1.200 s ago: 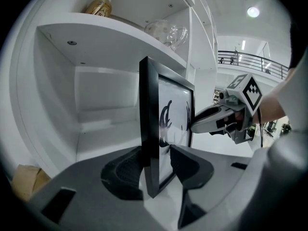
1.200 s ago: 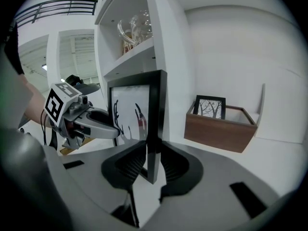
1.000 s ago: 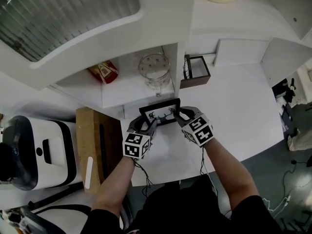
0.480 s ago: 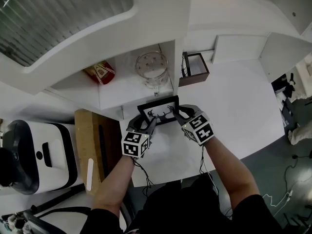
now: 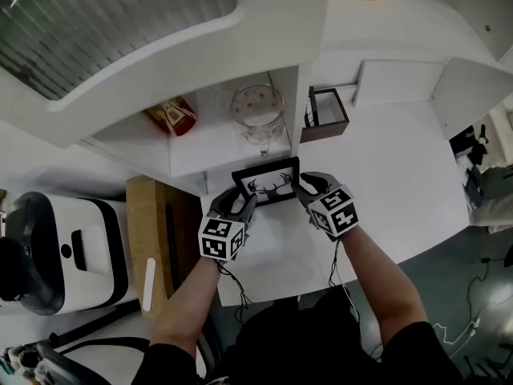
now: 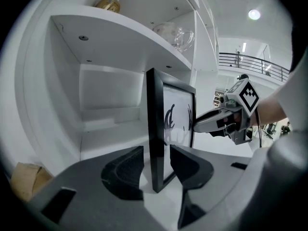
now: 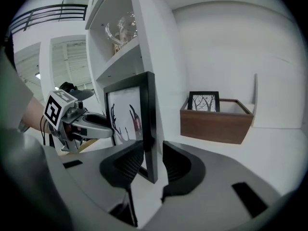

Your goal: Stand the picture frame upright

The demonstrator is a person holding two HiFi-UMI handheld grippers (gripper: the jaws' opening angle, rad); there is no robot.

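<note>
Left gripper (image 6: 156, 163): jaws slightly apart astride the left edge of the picture frame (image 6: 155, 124), with a slim gap on each side. Right gripper (image 7: 153, 163): jaws have just been opening, right edge between them, pads off it. Frame stands upright on the white tabletop (image 5: 385, 159), just before the shelf unit (image 5: 216, 155). Risk: on a skewed withdrawal a jaw could clip an edge and topple it.

I see the picture frame (image 5: 266, 181) on the bench (image 5: 401, 167) near its left edge, just before the shelf (image 5: 200, 147); a jar (image 5: 258, 115) sits on that shelf, a box (image 5: 325, 132) behind-right.
</note>
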